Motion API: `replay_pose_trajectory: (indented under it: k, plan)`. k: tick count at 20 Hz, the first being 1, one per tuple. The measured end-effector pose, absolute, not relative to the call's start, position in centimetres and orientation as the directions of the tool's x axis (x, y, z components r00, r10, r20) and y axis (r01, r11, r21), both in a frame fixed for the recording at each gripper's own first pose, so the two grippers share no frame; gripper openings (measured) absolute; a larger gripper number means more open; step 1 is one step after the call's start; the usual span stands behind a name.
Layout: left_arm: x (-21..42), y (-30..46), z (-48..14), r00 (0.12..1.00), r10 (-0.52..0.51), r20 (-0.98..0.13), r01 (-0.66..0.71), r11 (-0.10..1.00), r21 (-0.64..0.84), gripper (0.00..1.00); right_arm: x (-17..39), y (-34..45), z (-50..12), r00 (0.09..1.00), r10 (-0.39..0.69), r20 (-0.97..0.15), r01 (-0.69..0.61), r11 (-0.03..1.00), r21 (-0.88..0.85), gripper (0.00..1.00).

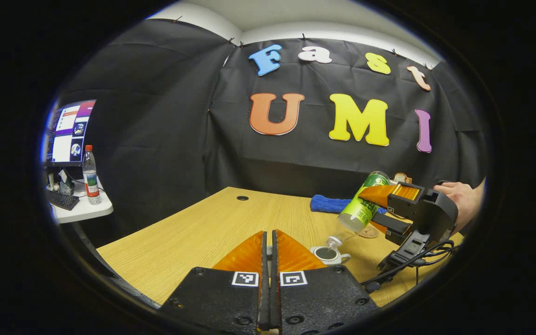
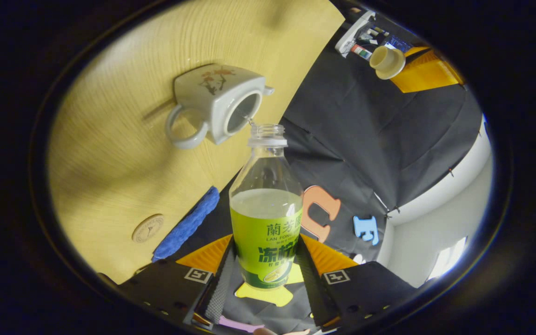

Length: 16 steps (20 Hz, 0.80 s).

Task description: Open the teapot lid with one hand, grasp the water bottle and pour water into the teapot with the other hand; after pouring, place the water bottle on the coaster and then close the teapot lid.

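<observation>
Tilting between right claw (image 2: pixel 265 274) fingers — bottle (image 2: pixel 265 218)

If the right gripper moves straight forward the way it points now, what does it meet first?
Probably the teapot: the water bottle held in the right gripper would arrive mouth first at its open top, though depth is unclear.

Water bottle (image 2: pixel 266 209): clear plastic, uncapped, green label, part full. It sits between the right gripper's (image 2: pixel 264 260) fingers, which press on its labelled lower body from both sides. The neck points away from the fingertips, tilted down toward the teapot.

Teapot (image 2: pixel 217 104): white ceramic, squarish, floral motif, loop handle, short spout. It rests on the wooden table beyond the bottle mouth, opening uncovered. A thin stream runs from the mouth into the opening.

Lid (image 2: pixel 387 61): cream, round, held apart from the teapot.

Coaster (image 2: pixel 147 228): round, flat on the table, left of the fingers, unoccupied.
</observation>
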<state>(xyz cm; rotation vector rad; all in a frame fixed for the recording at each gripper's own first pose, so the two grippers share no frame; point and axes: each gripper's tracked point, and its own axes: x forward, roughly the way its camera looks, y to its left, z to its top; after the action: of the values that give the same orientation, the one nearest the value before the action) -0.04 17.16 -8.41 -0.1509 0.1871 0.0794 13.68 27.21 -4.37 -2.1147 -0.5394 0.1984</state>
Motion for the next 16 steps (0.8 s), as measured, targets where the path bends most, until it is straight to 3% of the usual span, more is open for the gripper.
replay_pose_trajectory:
  k: [16]
  plan:
    - [-0.21,17.30,-8.05,0.981,0.070,-0.183,-0.096,0.985,-0.140,0.02,13.81,27.16,-4.65,0.885,0.459,0.074,0.315,-0.476,-0.821,0.73]
